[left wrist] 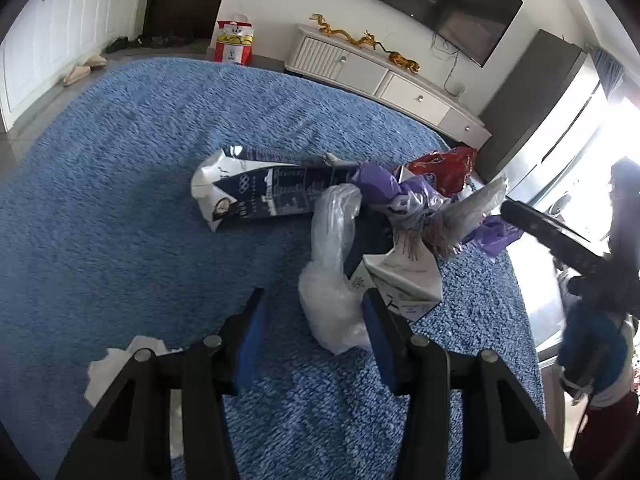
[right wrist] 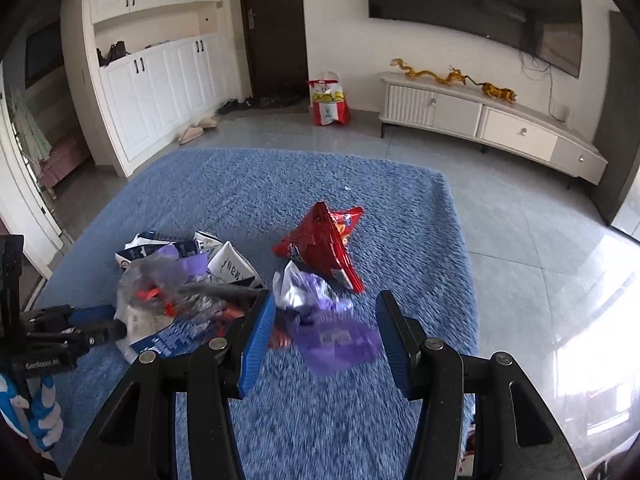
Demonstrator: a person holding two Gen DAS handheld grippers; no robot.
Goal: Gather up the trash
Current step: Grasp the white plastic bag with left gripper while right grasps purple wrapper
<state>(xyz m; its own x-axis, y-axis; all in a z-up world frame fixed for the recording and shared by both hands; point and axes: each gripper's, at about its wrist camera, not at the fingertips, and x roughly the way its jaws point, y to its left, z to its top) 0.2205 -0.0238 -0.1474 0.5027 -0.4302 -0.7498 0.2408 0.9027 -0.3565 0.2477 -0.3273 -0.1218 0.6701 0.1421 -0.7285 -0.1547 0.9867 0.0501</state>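
White lettering on left tool [right wrist: 116,326], too blurred to read

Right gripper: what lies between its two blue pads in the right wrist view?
A crumpled purple wrapper lies on the blue rug between the open right gripper pads, not pinched, as the right wrist view shows.

Daylight floods in from a window [left wrist: 576,168] at the right edge of the left wrist view, blown out to white there. In the right wrist view the same light glares off the glossy floor tiles [right wrist: 580,352] at lower right. Elsewhere the room is evenly and softly lit, with faint shadows. Both pictures bulge strongly, with dark rounded corners. Motion blur smears the purple wrapper [right wrist: 336,340] and the nearby blue rug [right wrist: 312,420]; the far walls stay fairly sharp.
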